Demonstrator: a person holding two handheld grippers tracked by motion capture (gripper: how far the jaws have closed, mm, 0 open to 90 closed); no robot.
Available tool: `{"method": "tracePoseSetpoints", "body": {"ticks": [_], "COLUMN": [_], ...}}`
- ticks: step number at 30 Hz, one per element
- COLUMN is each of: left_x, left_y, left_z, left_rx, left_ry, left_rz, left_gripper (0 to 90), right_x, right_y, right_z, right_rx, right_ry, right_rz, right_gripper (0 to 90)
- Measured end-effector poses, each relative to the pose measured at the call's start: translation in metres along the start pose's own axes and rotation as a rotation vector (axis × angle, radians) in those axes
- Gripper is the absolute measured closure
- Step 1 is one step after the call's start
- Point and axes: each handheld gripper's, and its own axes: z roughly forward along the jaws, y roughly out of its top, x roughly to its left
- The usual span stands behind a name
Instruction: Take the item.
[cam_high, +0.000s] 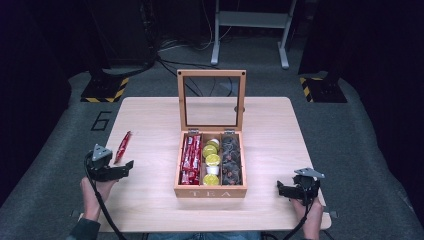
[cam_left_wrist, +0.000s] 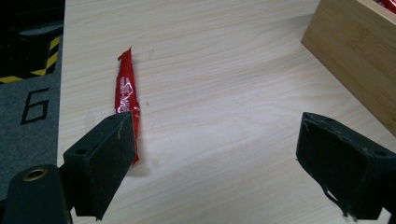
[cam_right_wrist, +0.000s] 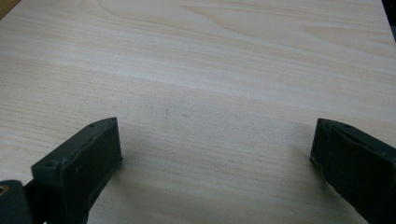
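A wooden tea box (cam_high: 210, 191) marked TEA stands open mid-table, its glass lid (cam_high: 211, 100) upright. Inside lie red sachets (cam_high: 190, 159) on the left, yellow-topped pods (cam_high: 212, 160) in the middle and dark pods (cam_high: 231, 159) on the right. One loose red sachet (cam_high: 122, 146) (cam_left_wrist: 127, 100) lies on the table to the left of the box. My left gripper (cam_high: 126, 168) (cam_left_wrist: 219, 172) is open just in front of that sachet, its left jaw overlapping the sachet's near end in the left gripper view. My right gripper (cam_high: 281, 190) (cam_right_wrist: 217, 168) is open over bare wood near the front right corner.
The light wooden table (cam_high: 270, 130) (cam_right_wrist: 201, 70) stands on grey carpet with a painted 6 (cam_high: 101, 120) at the left. Black stands with yellow-black striped bases (cam_high: 105, 90) and cables lie behind the table. The box's side wall (cam_left_wrist: 359, 56) stands at the right of the left gripper view.
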Motion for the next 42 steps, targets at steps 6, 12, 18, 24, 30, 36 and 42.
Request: {"method": "tracePoseSetpoints", "body": {"ticks": [6, 12, 18, 24, 30, 36, 42], "left_x": [-0.006, -0.007, -0.008, -0.009, -0.009, -0.009, -0.011], "left_y": [-0.012, -0.025, -0.039, -0.058, -0.07, -0.08, -0.083], "left_z": [-0.007, -0.009, -0.01, -0.007, -0.004, 0.0, 0.001], "left_rx": [0.0, 0.0, 0.011, 0.052, 0.08, 0.11, 0.117], "left_ry": [0.001, 0.006, 0.007, 0.007, 0.014, 0.012, 0.006], "left_rz": [0.016, 0.009, -0.001, 0.0, 0.007, 0.024, 0.018], "left_gripper": [11.5, 11.5, 11.5, 11.4, 10.9, 9.4, 8.8], "right_x": [-0.001, -0.001, -0.001, -0.001, -0.001, -0.001, -0.001], "right_y": [0.0, 0.0, 0.0, 0.0, 0.0, 0.0, 0.0], "right_z": [0.0, 0.0, 0.0, 0.0, 0.0, 0.0, 0.0], "right_rx": [-0.006, -0.004, -0.005, -0.006, -0.005, -0.005, -0.005], "right_ry": [0.0, -0.001, -0.002, -0.002, -0.002, -0.002, -0.003], "right_rz": [-0.012, -0.013, -0.012, -0.014, -0.012, -0.011, -0.012], "right_gripper": [1.3, 1.3, 1.3, 1.3, 1.3, 1.3, 1.3]}}
